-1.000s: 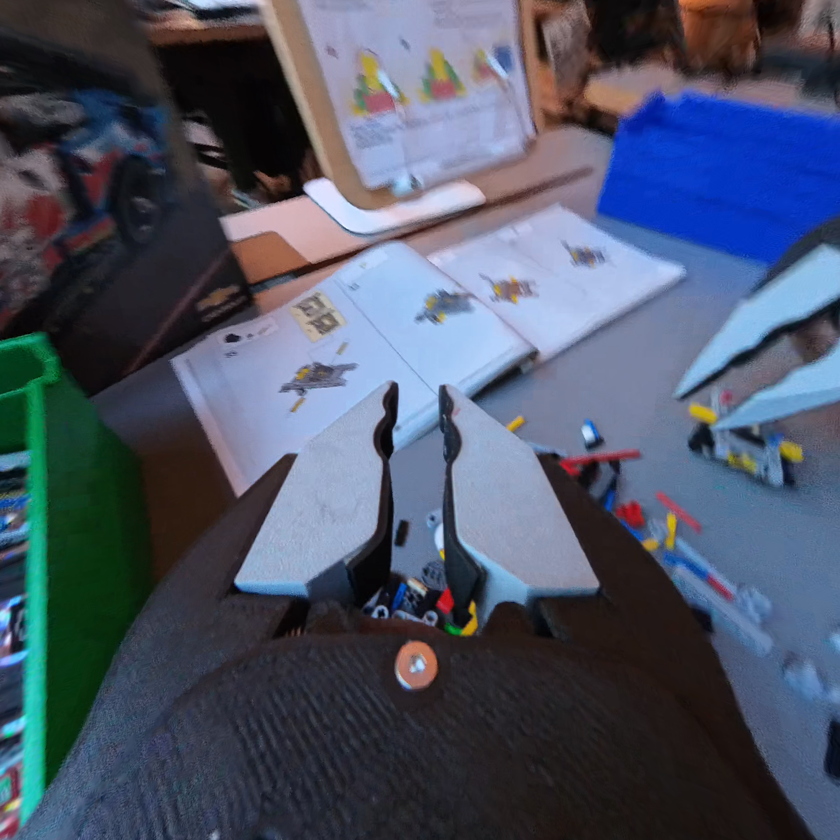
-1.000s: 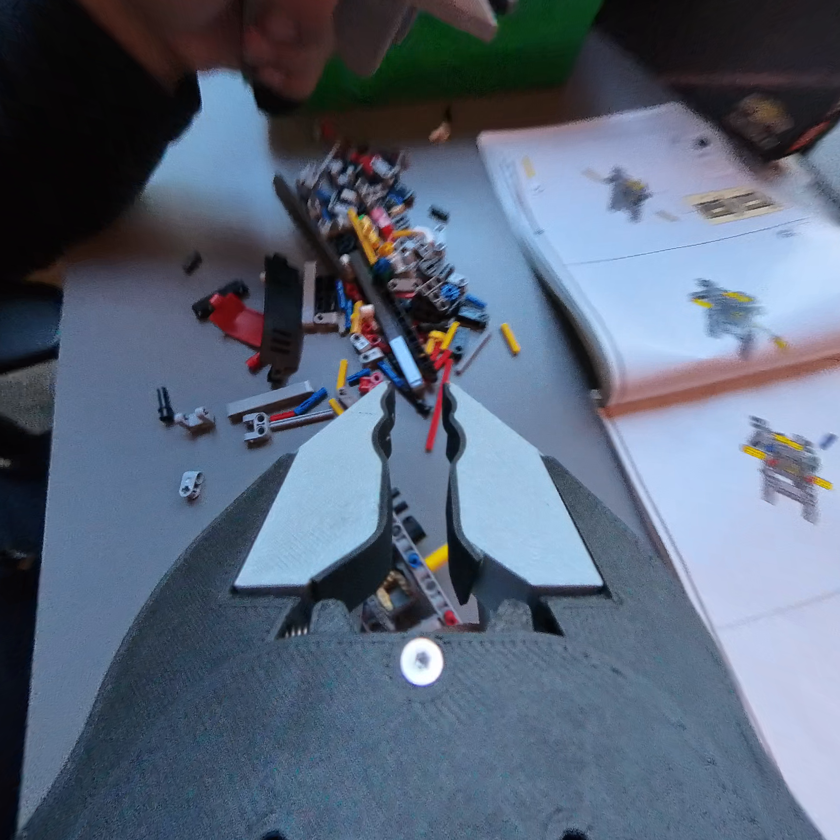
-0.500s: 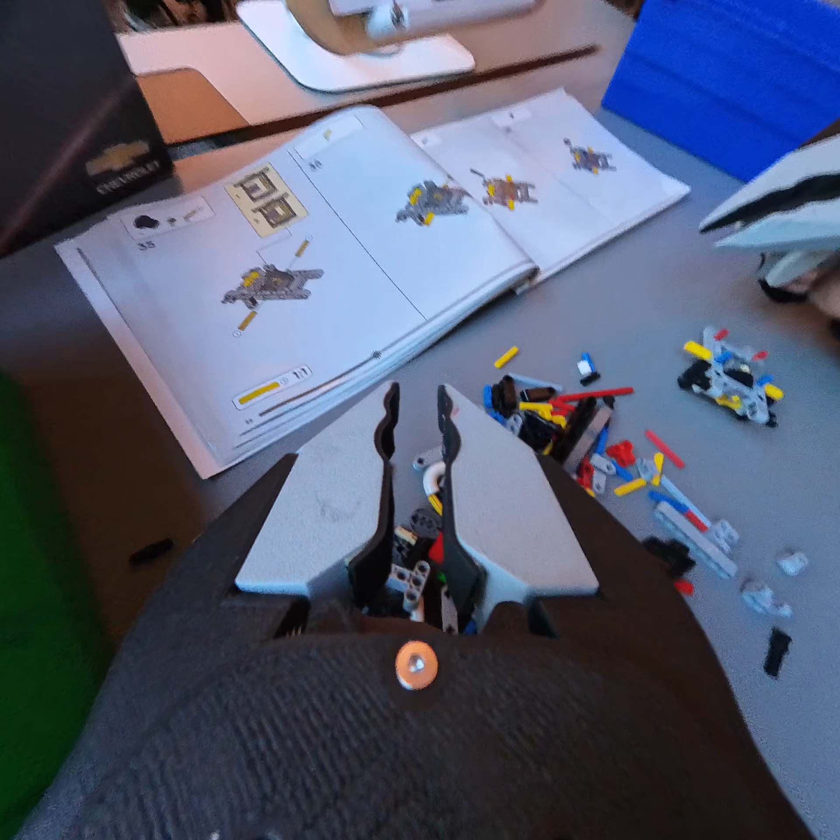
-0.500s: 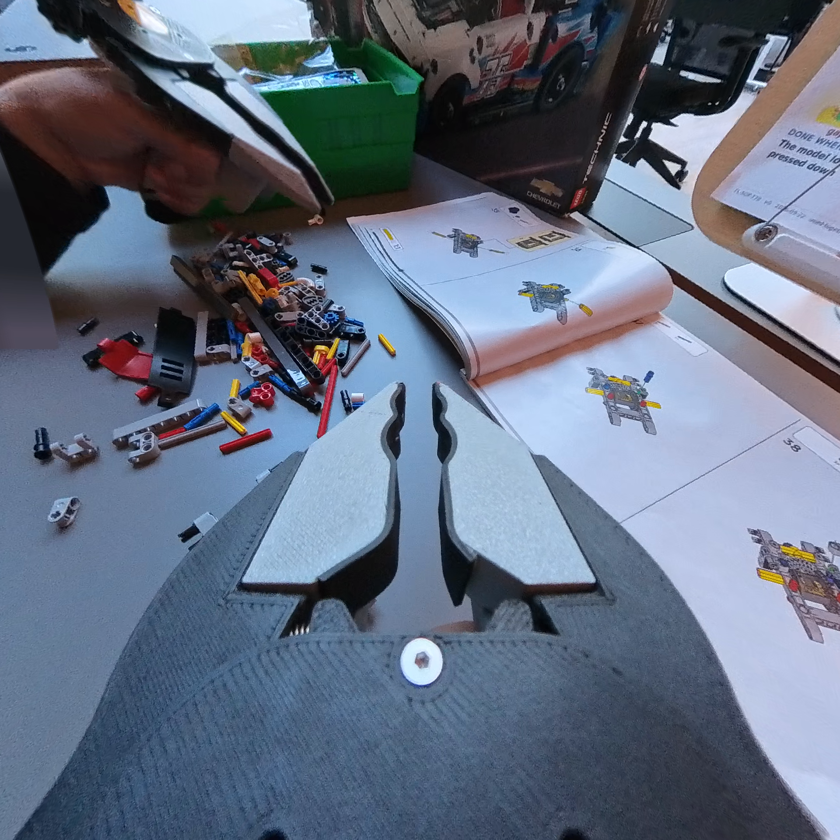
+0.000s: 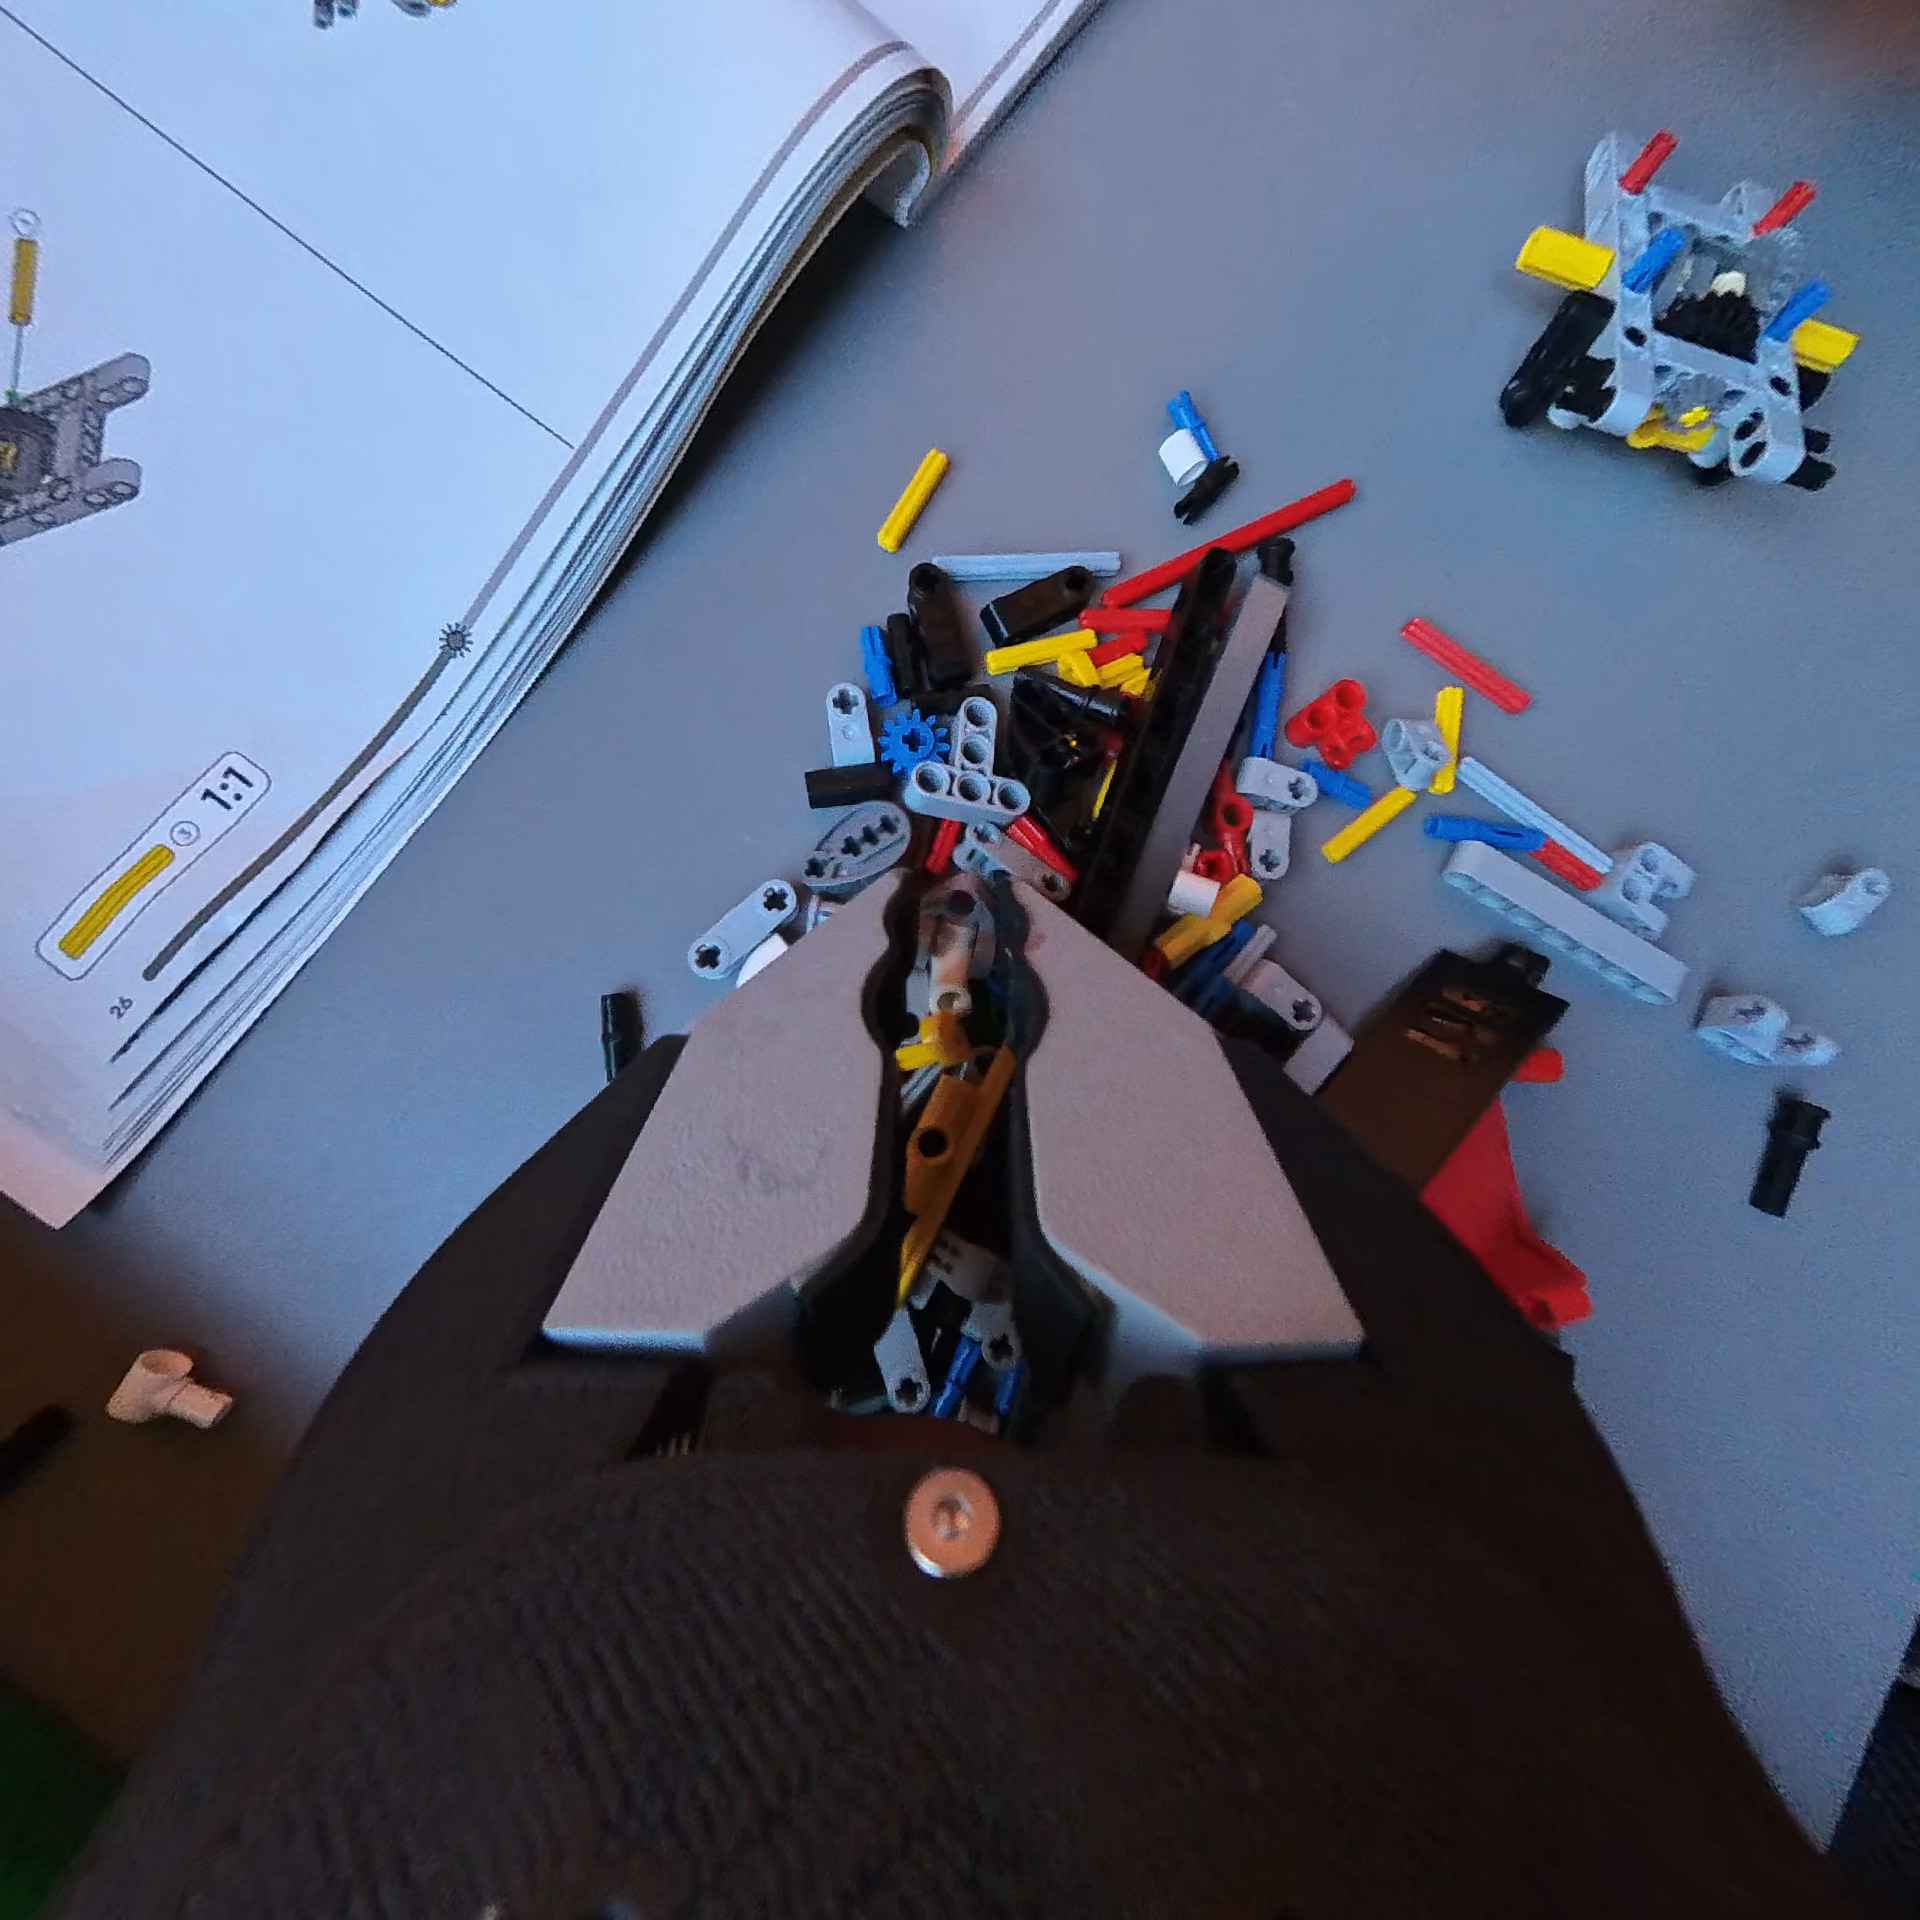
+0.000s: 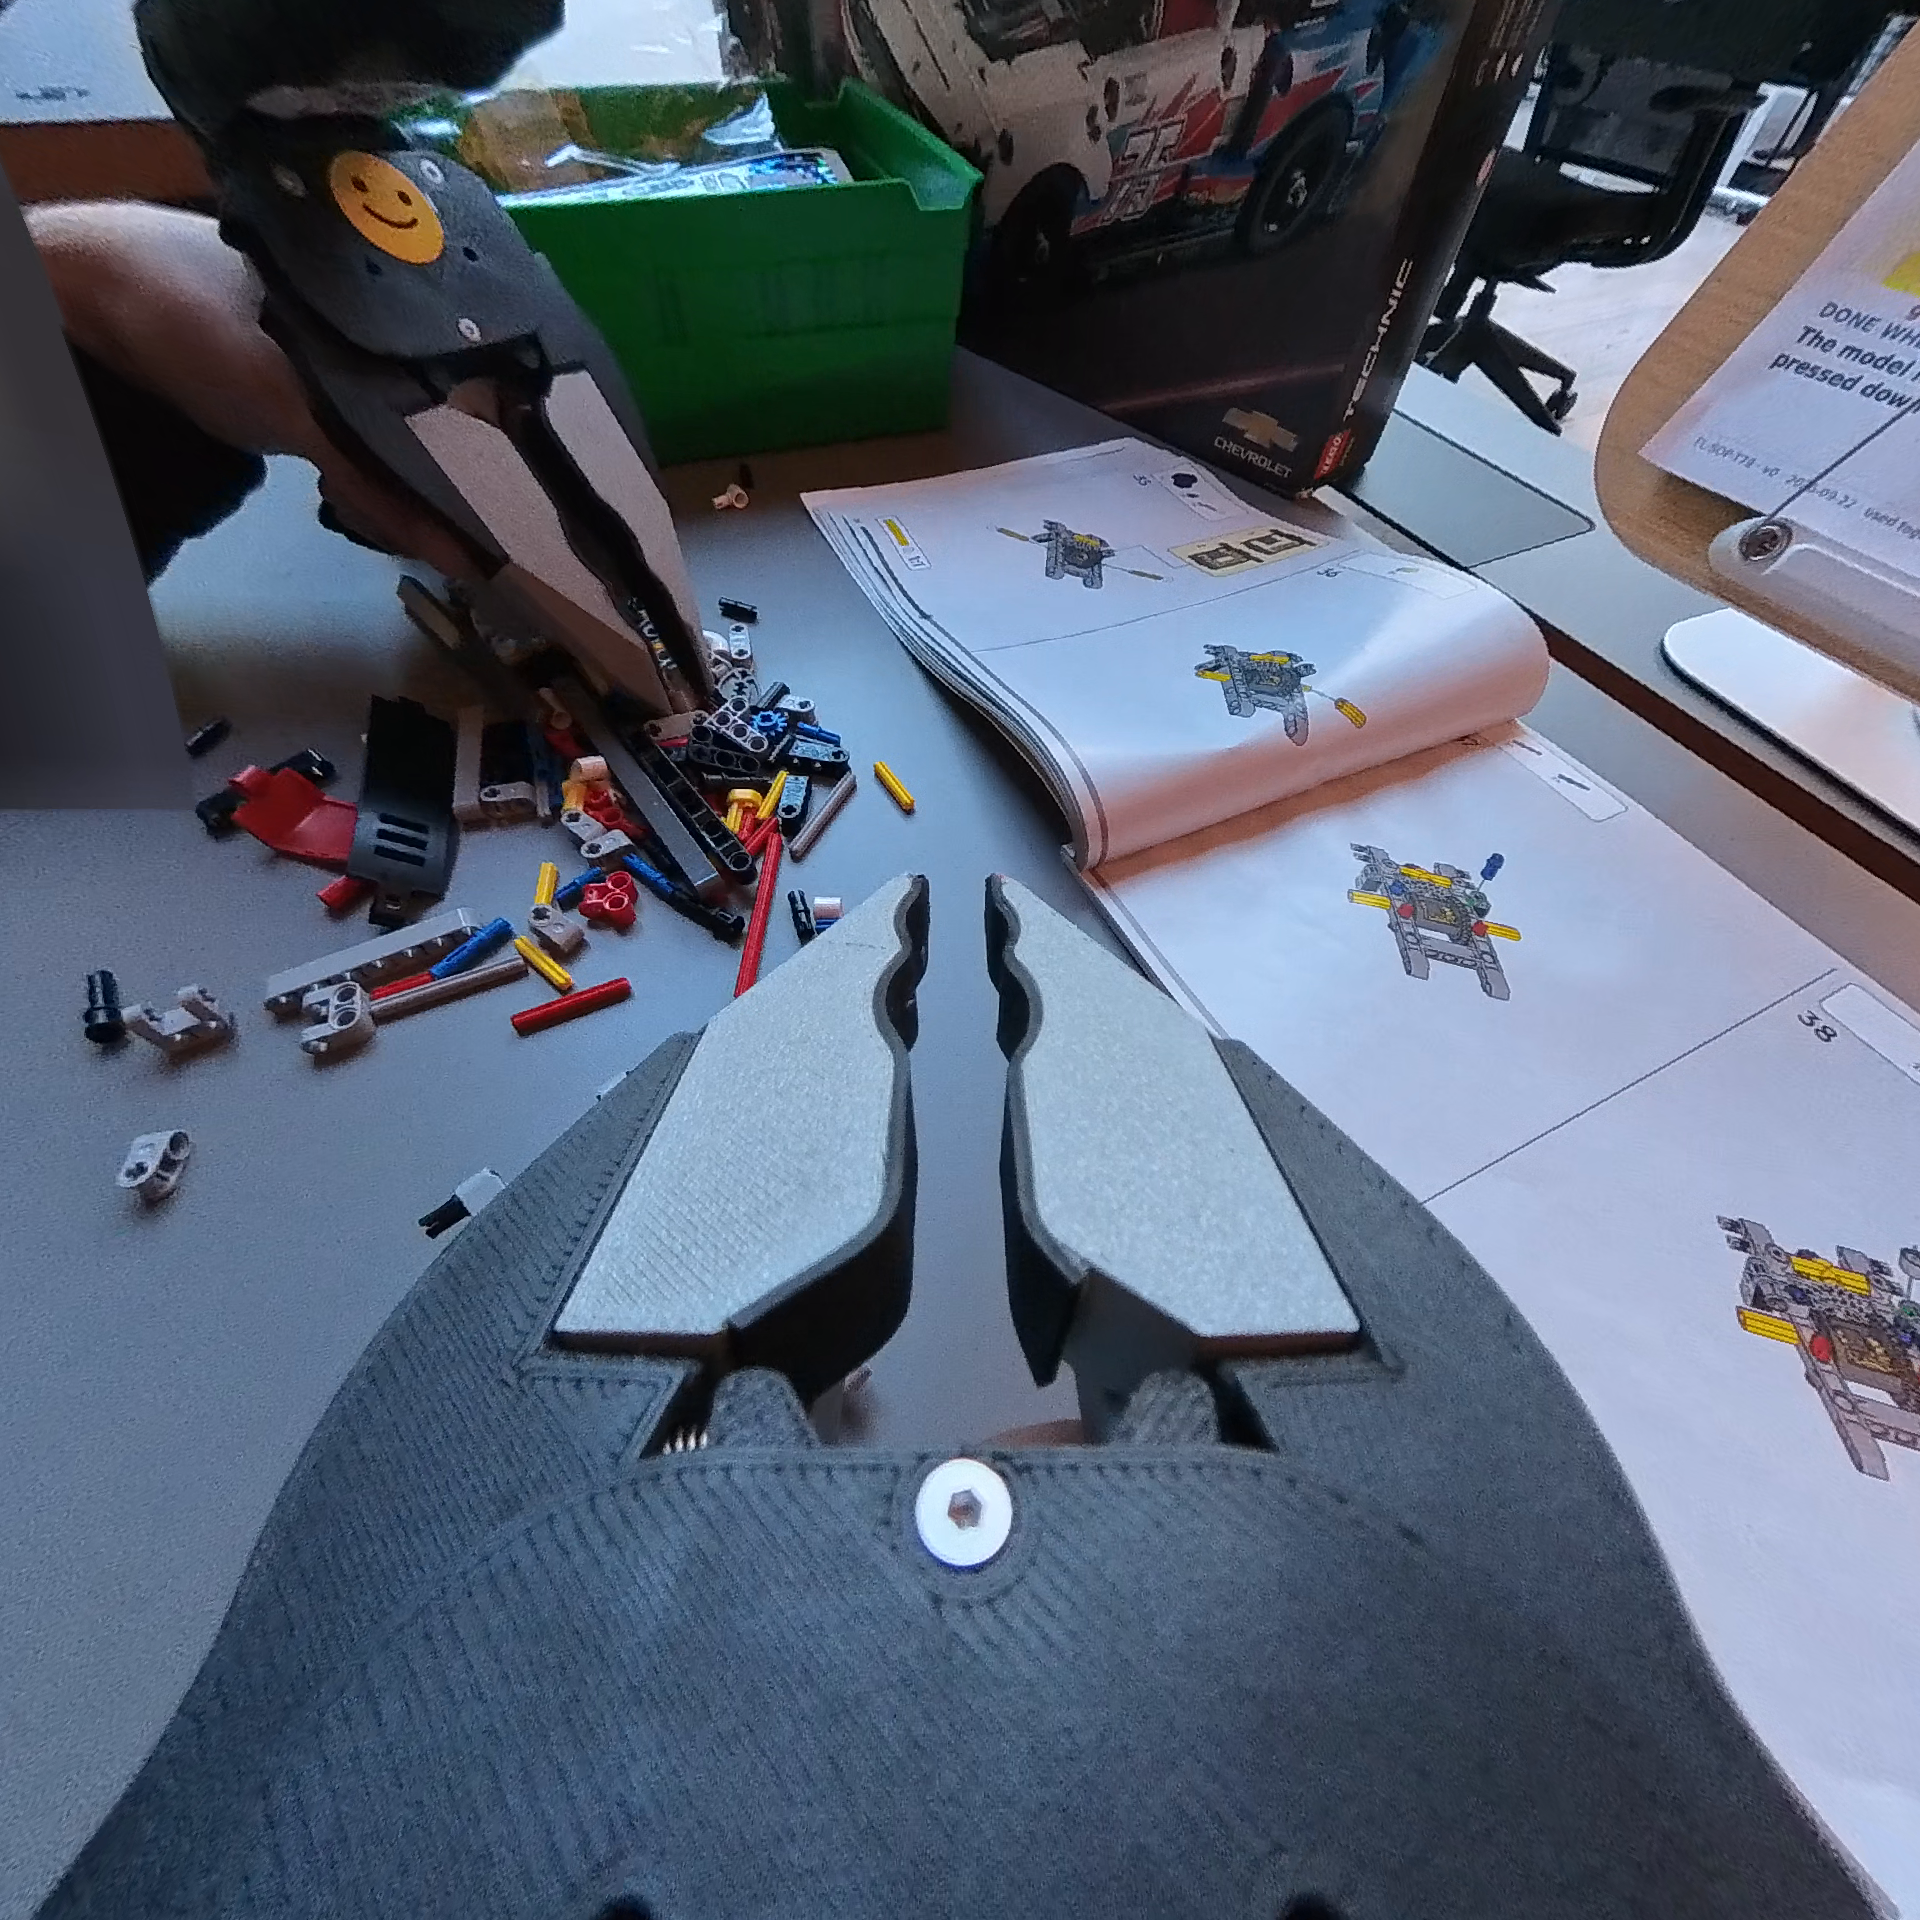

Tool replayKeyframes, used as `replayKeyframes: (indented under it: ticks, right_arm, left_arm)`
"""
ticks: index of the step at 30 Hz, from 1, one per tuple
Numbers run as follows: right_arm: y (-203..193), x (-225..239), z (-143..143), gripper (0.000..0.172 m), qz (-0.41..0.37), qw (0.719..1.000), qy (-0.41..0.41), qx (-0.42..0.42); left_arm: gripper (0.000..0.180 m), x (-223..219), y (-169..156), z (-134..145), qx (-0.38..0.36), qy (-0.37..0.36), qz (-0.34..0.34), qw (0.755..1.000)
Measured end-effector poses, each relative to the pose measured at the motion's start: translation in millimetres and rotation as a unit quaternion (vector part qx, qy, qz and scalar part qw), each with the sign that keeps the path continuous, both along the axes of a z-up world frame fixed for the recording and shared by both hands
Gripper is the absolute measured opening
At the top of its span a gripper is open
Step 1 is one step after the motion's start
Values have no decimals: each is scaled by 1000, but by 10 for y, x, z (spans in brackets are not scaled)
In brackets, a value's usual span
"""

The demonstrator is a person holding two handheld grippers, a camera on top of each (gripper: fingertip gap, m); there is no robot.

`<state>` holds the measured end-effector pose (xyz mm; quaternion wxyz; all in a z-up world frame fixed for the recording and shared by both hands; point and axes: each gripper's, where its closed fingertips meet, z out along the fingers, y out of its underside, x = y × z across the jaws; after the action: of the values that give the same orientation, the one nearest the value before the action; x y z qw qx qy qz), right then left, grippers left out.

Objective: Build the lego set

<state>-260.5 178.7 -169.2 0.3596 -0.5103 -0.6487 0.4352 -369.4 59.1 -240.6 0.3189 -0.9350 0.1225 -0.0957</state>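
We see bare grey surface point(image 6: 966, 831) between the scattered pile of small plastic parts point(image 6: 665, 790) on the left and the open instruction booklet point(image 6: 1299, 727) on the right; the right gripper point(image 6: 956, 894) hangs over that lane. The left gripper point(image 5: 956, 914) has its tips down among the pile's parts. Behind stand a green bin point(image 6: 790, 281) and a dark box point(image 6: 1226, 249). A small built assembly point(image 5: 1683, 322) stands apart from the pile.
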Motion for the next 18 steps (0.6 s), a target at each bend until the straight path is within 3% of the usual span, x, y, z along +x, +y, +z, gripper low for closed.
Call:
replayKeyframes:
  ticks: [4,12,18]
  right_arm:
    - [-3,3,-11,7,1,1000,-3,2]
    - [4,10,-8,6,-1,1000,-3,2]
    - [-27,0,-37,6,4,1000,-8,5]
  left_arm:
    - [0,-51,25,27,10,15,2,1000]
    - [8,-366,71,247,60,1,79,995]
    - [4,-297,-129,91,3,-3,43,999]
